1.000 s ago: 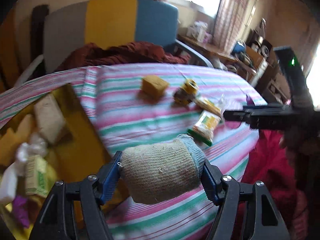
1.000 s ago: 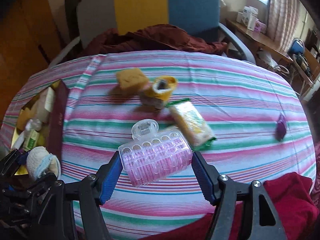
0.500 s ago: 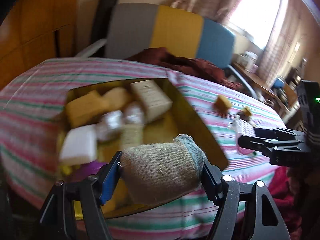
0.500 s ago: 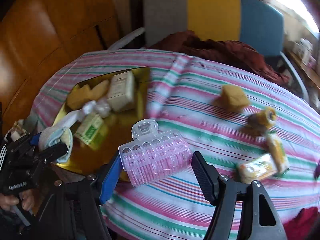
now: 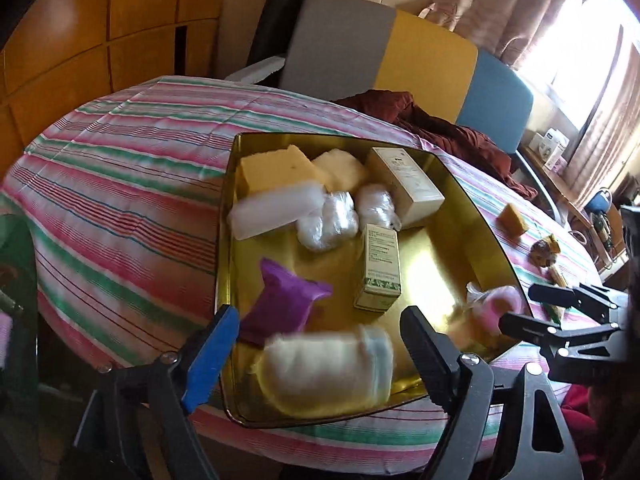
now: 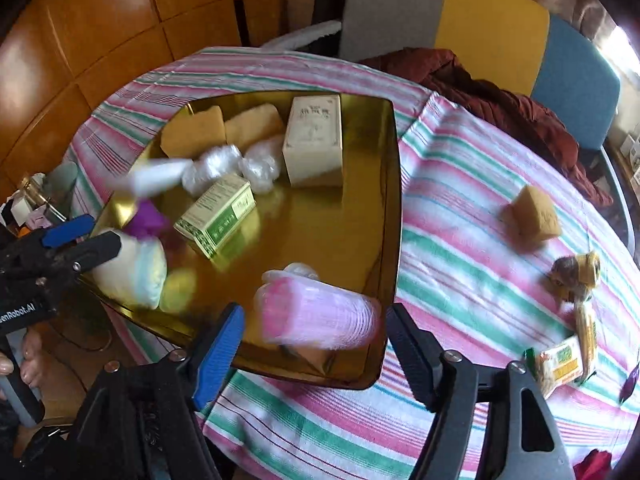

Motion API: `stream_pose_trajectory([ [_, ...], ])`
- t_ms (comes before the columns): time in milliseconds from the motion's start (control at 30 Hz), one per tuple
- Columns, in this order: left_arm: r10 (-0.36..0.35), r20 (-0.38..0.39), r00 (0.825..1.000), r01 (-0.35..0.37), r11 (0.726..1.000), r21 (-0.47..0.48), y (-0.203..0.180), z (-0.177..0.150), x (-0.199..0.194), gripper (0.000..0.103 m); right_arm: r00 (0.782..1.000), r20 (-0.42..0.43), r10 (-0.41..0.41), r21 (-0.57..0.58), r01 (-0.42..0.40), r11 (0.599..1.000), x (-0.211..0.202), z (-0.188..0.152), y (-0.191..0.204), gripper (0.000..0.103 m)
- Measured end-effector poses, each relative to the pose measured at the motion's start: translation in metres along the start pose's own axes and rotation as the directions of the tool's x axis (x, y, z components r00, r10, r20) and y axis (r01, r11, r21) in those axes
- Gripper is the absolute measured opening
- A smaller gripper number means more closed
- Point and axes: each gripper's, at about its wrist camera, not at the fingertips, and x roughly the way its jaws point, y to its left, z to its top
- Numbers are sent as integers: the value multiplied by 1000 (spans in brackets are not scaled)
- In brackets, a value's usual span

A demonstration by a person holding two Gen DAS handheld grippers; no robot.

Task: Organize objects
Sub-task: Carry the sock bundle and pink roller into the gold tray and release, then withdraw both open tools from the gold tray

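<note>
Over the gold tray [image 5: 472,200], the left gripper [image 5: 320,344] stands wide open, a rolled sock [image 5: 324,372] lying crosswise between its jaws. The right gripper [image 6: 316,332], equally spread, frames a pink hair roller [image 6: 316,316], gripping nothing.

I see a pink, green and white striped tablecloth [image 5: 120,184] over the round table, a chair with a grey, yellow and blue backrest [image 6: 472,28] behind it with a dark red cloth [image 6: 500,96] heaped on its seat, and orange wooden panelling [image 5: 80,40] along the wall
</note>
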Motion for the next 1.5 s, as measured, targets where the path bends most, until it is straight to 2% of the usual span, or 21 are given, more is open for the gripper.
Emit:
stream_pose_trajectory([
  [300,49,102,994,-52,998,28,-13,9,-22,89,998,56,8,55,-11,998,-14,-6,-3,76],
  [467,65,117,991,-74,995,69,-28,11,-27,90,996,89,-3,75,-3,997,-18,-7,-1,76],
  [1033,60,98,993,-78,979,186,-68,0,-24,91,991,129,-22,121,7,993,-30,-16,-16,81],
  [1233,48,82,996,-65,973,222,-80,-4,-21,91,991,129,-42,173,19,985,-32,-21,-34,82],
  [1500,30,65,997,-46,964,260,-95,-7,-17,91,989,107,-101,284,67,956,-36,-34,-77,82],
])
